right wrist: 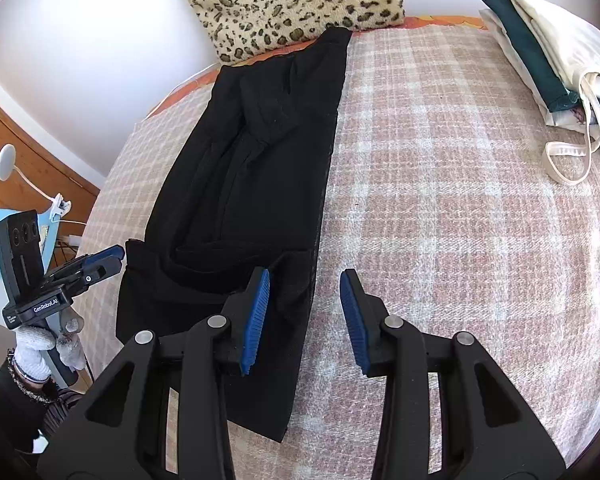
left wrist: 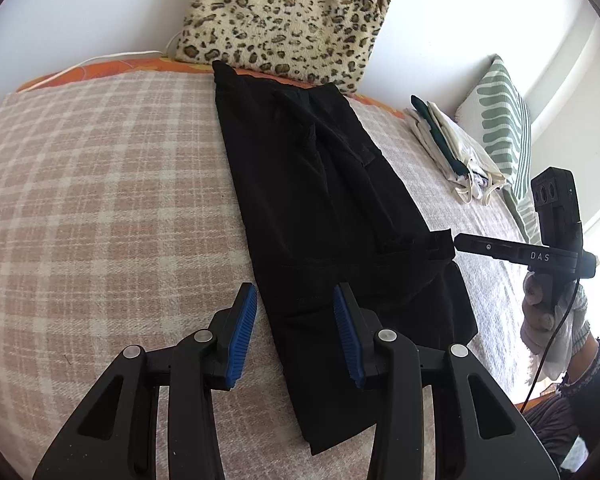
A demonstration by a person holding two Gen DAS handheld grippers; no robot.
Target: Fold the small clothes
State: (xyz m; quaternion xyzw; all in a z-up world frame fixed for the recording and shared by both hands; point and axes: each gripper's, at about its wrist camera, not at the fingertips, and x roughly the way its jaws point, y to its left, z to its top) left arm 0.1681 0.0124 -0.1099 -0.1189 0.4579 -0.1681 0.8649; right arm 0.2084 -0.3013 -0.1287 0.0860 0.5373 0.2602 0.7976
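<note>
A black garment (left wrist: 320, 208) lies folded lengthwise in a long strip on the plaid blanket (left wrist: 100, 184); it also shows in the right wrist view (right wrist: 256, 184). My left gripper (left wrist: 296, 332) is open and empty, straddling the garment's near left edge. My right gripper (right wrist: 306, 320) is open and empty, over the garment's near right edge. The right gripper shows in the left wrist view (left wrist: 460, 242) with its tips close to a fold on the garment's right side. The left gripper shows in the right wrist view (right wrist: 112, 258) at the garment's left edge.
A leopard-print cushion (left wrist: 284, 16) leans on the wall at the far end. A stack of folded clothes (right wrist: 548, 52) lies at the far right, with a green-striped pillow (left wrist: 500, 128) behind it. A wooden cabinet (right wrist: 28, 168) and a white lamp (right wrist: 6, 162) stand at left.
</note>
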